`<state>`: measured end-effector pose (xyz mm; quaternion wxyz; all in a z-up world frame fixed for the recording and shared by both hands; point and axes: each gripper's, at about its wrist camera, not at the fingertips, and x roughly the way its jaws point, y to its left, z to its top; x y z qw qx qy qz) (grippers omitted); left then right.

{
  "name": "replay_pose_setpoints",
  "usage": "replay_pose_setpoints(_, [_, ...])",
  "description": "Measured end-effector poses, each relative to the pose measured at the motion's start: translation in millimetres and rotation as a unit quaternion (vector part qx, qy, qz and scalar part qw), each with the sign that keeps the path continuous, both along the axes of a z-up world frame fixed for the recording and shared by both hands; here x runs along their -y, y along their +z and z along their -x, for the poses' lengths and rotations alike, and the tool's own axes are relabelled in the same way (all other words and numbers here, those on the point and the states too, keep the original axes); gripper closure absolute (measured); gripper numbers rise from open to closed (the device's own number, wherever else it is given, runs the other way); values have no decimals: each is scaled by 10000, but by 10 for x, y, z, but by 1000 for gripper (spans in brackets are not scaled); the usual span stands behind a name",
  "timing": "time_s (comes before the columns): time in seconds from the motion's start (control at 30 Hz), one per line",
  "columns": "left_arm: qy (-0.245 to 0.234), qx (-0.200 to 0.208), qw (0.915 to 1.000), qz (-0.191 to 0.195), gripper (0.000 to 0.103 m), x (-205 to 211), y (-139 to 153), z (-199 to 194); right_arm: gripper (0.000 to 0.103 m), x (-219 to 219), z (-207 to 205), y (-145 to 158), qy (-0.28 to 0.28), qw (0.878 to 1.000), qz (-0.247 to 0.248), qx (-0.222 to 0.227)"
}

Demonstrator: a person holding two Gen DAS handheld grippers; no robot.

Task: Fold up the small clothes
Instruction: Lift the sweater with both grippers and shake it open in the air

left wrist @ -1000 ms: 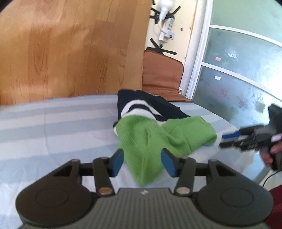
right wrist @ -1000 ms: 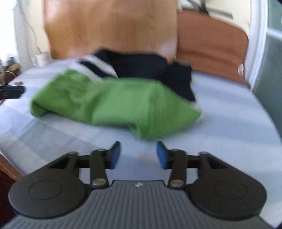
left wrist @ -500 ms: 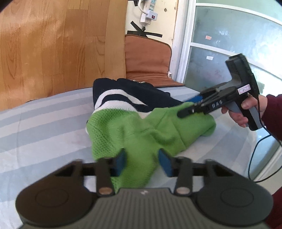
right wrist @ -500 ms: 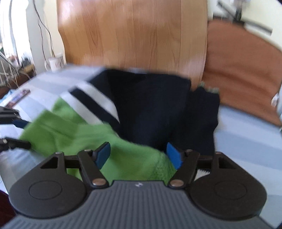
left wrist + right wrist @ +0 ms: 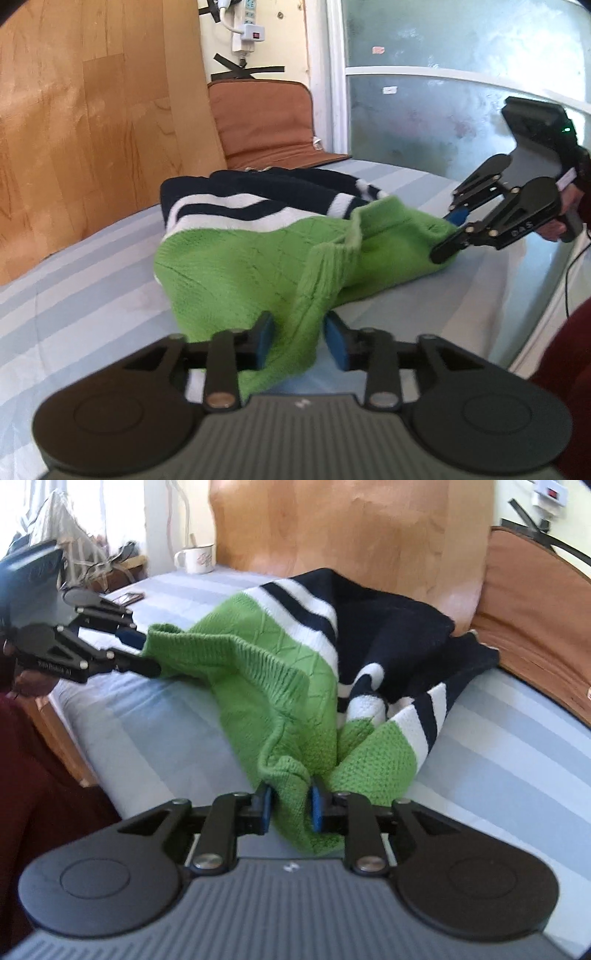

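On the striped bed (image 5: 517, 738), in front of the wooden headboard (image 5: 92, 129), lies the green-and-navy sweater (image 5: 295, 657). Right tool (image 5: 289, 805), jaws just closing, pinches its green hem. Left tool (image 5: 298, 341), jaws just reopening, straddles a green fold; contact unclear.

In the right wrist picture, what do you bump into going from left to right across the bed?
Left gripper → green end of the sweater → white stripes → dark navy part → brown cushion.
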<state>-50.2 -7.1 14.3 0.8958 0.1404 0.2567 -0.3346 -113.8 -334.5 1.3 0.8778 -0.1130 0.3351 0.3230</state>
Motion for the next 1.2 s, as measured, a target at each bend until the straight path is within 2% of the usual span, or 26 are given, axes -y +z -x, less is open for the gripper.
replay_pose_setpoints(0.03, [55,83,9999,-83,51,-4,-3,-4,68,-21,-4,0,37,10000,37,26])
replay_pose_setpoints(0.07, [101,198,9996,-200,49,-7,-10,1,61,-61,6,12,107,9999,101,54])
replay_pose_setpoints(0.13, [102,324,9987,-388,49,-28,-29,18,54,-148,38,28,233,9993,254,152])
replay_pose_setpoints(0.23, [78,371,9982,-455,54,-53,-78,39,54,-175,8,1,276,9981,472,294])
replay_pose_setpoints(0.3, [5,456,9976,-526,83,-14,-128,66,70,-206,19,-28,139,9976,536,427])
replay_pose_setpoints(0.33, [10,536,9969,-574,86,5,-151,81,79,-204,19,-31,45,9973,536,509])
replay_pose_setpoints(0.37, [51,657,9960,-608,89,22,-169,95,84,-189,26,-13,-36,9971,482,583])
replay_pose_setpoints(0.47, [251,945,9939,-511,90,-11,-111,104,86,-179,112,118,-351,9913,493,1170])
replay_pose_setpoints(0.57, [660,1447,9872,-91,91,-103,188,102,86,-200,136,343,-645,9771,587,1943])
replay_pose_setpoints(0.63, [993,1862,9771,278,91,-154,486,109,86,-300,135,566,-779,9616,623,2555])
replay_pose_setpoints(0.73, [1450,2499,9554,614,94,-209,980,115,86,-532,109,1019,-960,9240,694,3637])
replay_pose_setpoints(0.87, [1832,3053,9299,926,95,-289,1813,119,87,-682,76,1664,-1208,8745,380,4682])
replay_pose_setpoints(0.93, [1931,3450,9124,1062,95,-311,2214,208,87,-702,113,1971,-1293,8512,209,5082])
replay_pose_setpoints(1.0, [1976,3950,8906,1081,95,-257,2566,378,87,-689,174,2285,-1346,8285,62,5435])
replay_pose_setpoints(1.1, [1994,4570,8620,909,95,-123,2943,601,86,-624,255,2669,-1414,8064,-68,5742])
replay_pose_setpoints(1.13, [1980,4693,8564,846,95,-94,3026,661,86,-602,262,2766,-1423,8040,-120,5772])
replay_pose_setpoints(1.2, [1969,4823,8505,726,95,-38,3171,741,86,-528,242,2966,-1403,8044,-276,5767])
